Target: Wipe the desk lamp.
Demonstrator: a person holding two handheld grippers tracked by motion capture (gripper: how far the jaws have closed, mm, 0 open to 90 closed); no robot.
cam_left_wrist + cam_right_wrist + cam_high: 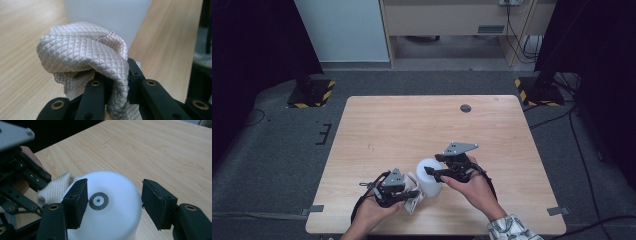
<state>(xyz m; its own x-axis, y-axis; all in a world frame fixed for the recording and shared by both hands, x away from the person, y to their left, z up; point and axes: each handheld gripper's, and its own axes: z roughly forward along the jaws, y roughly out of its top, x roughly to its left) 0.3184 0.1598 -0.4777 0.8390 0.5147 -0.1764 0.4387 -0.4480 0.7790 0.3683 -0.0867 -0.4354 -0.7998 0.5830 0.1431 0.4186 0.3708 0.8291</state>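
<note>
On a pale wooden bench, the left tool is gripping a crumpled grey quilted cloth. The right tool, jaws apart, is straddling a white plastic cup touching the cloth.

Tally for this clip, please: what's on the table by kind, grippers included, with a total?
Grippers: 2, left gripper and right gripper
White cups, upside down: 1, cup
Quilted grey-white cloths: 1, cloth
Dark round discs set in the table's far part: 1, disc
Total: 5
</note>
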